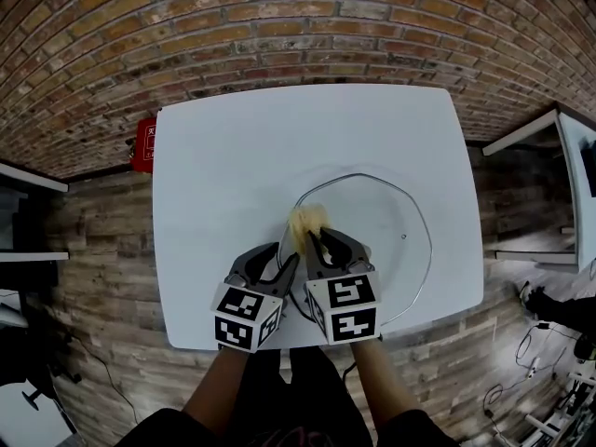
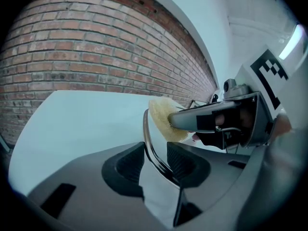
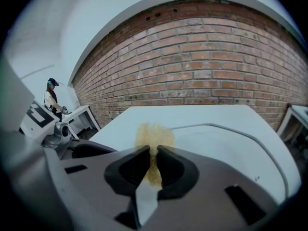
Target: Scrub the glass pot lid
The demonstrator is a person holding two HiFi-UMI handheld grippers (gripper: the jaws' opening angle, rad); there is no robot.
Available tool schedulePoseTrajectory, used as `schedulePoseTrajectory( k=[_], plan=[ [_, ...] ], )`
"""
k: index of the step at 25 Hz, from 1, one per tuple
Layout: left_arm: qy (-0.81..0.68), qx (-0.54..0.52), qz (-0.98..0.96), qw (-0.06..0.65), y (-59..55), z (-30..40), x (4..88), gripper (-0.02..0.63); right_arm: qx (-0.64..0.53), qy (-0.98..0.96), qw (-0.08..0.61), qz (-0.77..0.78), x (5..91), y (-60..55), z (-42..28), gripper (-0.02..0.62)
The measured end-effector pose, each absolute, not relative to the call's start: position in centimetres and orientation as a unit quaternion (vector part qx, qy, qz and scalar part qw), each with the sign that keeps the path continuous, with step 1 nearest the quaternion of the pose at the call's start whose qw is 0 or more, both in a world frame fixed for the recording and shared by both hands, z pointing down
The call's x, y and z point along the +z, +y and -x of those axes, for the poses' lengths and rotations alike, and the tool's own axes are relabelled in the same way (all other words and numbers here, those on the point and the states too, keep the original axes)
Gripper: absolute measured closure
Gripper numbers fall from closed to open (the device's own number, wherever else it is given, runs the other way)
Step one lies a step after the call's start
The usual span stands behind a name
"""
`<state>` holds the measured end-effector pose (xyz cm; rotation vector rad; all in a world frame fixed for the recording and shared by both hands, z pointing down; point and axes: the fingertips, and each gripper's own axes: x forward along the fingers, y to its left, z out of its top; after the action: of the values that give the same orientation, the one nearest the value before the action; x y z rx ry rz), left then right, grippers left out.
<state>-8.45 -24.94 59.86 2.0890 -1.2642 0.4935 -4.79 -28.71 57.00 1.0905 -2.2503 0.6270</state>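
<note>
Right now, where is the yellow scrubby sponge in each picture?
Head view: the sponge is mid-picture, at the tip of the right claw.
Left gripper view: just right of centre, above the left claw.
Right gripper view: centre, pinched in the right claw.
Shared landmark: the glass lid's rim, which runs right beside the sponge in every view.
</note>
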Motion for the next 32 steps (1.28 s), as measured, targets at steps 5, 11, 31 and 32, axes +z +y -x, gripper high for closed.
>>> schedulePoseTrajectory(
  k=[5, 11, 31, 32],
  plan=[
    [-0.482, 0.189, -0.794, 0.318, -24.9, 8.7, 59.9, 0.456, 0.249, -0.816, 0.296, -0.429, 58.3, -29.1, 2.6, 0.543],
    [-0.486, 0.195, -0.792, 0.314, -24.9, 8.7, 60.0, 0.456, 0.25, -0.783, 0.312, -0.477, 59.0, -30.0, -3.0, 0.543],
    [-0.493, 0.196, -0.789, 0.311, -24.5, 8.2, 60.0, 0.456, 0.24, -0.754, 0.334, -0.513, 55.9, -28.6, -8.4, 0.543],
    [-0.493, 0.195, -0.789, 0.312, -24.5, 8.2, 60.0, 0.456, 0.237, -0.765, 0.336, -0.496, 55.5, -28.2, -6.7, 0.543]
  ],
)
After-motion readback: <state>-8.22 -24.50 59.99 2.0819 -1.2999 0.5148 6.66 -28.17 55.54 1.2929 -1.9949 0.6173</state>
